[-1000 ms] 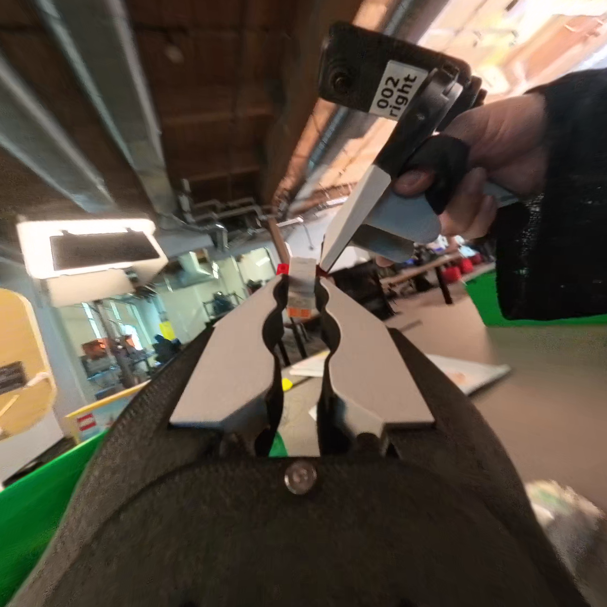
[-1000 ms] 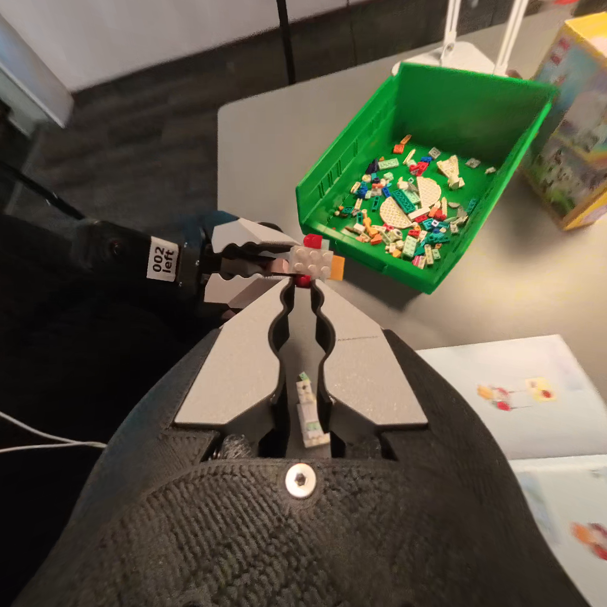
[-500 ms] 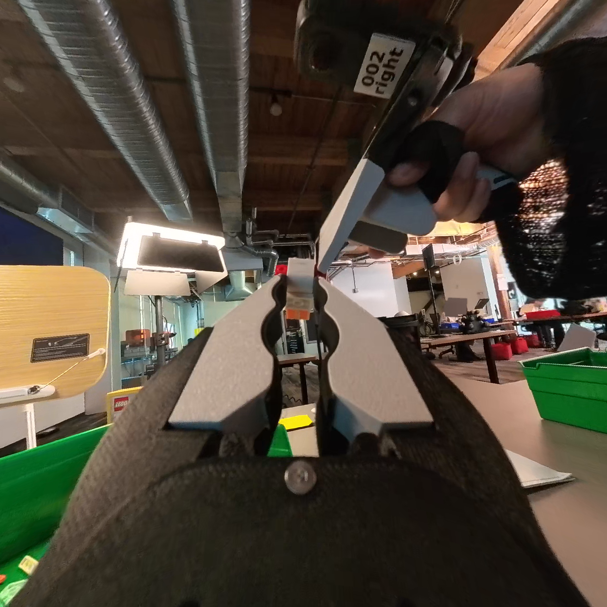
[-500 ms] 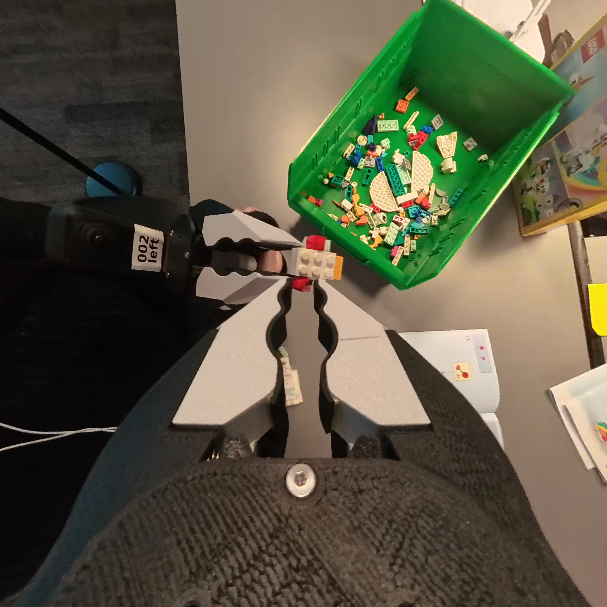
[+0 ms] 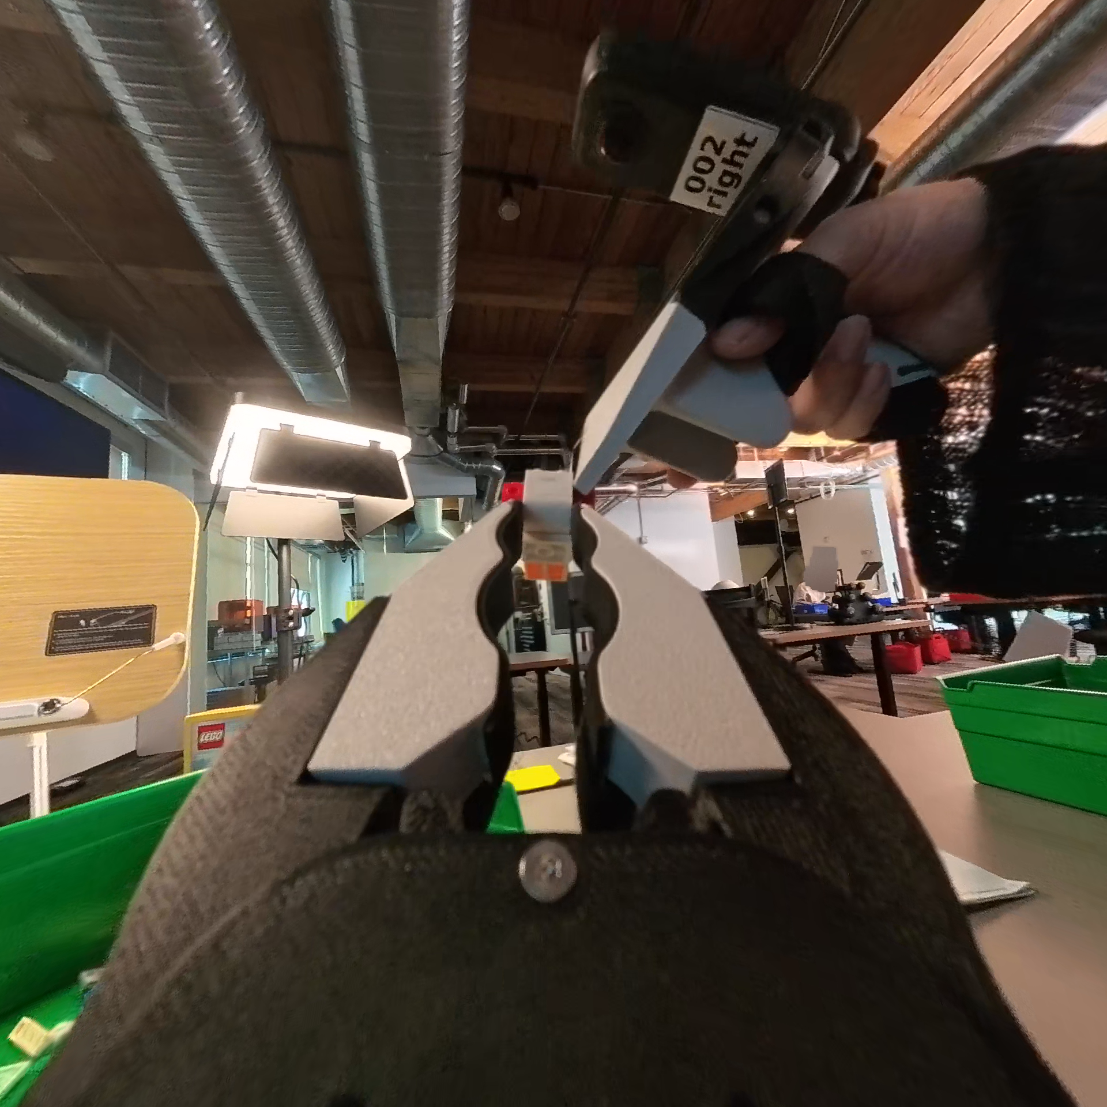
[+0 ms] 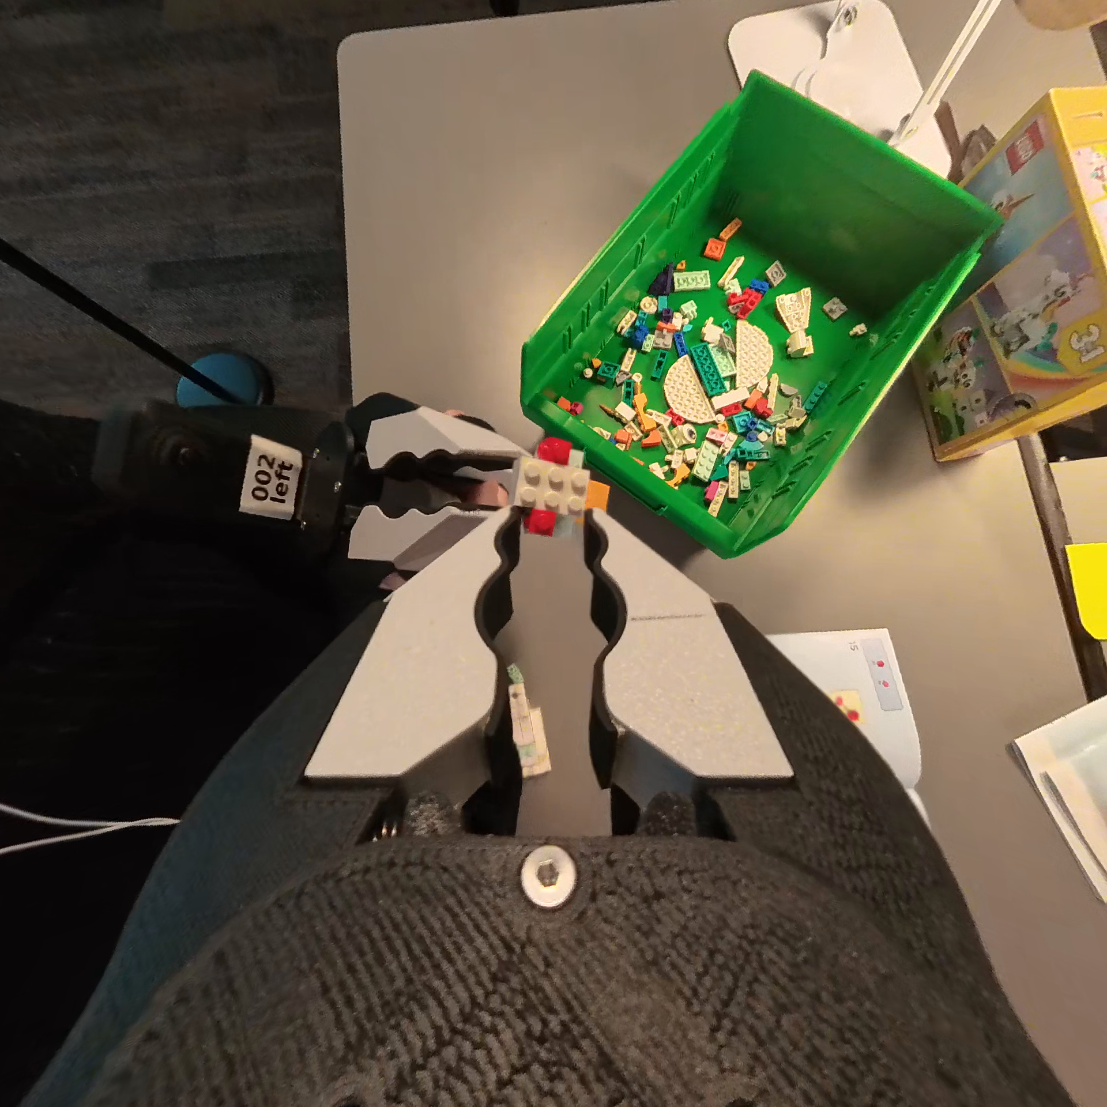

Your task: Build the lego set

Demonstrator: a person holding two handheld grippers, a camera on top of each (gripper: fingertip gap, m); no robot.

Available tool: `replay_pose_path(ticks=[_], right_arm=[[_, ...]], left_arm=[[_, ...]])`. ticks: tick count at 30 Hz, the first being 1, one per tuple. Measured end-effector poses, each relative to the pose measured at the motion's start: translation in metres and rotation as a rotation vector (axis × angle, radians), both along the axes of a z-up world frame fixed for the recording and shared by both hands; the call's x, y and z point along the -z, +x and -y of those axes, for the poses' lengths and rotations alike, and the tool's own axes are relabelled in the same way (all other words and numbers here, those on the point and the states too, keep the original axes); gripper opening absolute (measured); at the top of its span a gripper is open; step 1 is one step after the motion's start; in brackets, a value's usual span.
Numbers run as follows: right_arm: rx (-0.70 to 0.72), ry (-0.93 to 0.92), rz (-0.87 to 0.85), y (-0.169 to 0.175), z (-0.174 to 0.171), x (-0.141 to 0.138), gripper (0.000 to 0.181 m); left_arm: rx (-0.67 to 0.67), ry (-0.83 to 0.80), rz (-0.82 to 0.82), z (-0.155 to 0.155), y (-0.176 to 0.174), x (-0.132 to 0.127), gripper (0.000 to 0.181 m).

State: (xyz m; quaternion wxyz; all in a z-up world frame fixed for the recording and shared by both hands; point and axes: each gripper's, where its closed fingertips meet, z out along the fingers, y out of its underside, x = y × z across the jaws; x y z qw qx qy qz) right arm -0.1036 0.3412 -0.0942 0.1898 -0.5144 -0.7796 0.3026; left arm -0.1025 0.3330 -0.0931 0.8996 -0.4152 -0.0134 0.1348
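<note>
Both grippers meet at lego assembly (image 6: 554, 486): left gripper (image 5: 546, 515) jaws clamped on it; right gripper (image 6: 546, 520) jaws apart, straddling its red brick.

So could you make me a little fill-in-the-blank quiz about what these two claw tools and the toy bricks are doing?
The left gripper is clamped on a small brick assembly whose top plate is ____.
The right gripper has its jaws ____.
The loose pieces lie in a ____ bin.
The assembly is held ____ the table.

Missing words: white; open; green; above
</note>
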Motion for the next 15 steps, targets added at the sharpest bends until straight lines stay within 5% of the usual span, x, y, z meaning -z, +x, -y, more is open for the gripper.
replay_pose_path(ticks=[15], right_arm=[[-0.029,-0.012,-0.217,0.005,-0.007,-0.015,0.026]], left_arm=[[0.069,0.006,0.054,0.001,-0.001,-0.005,0.015]])
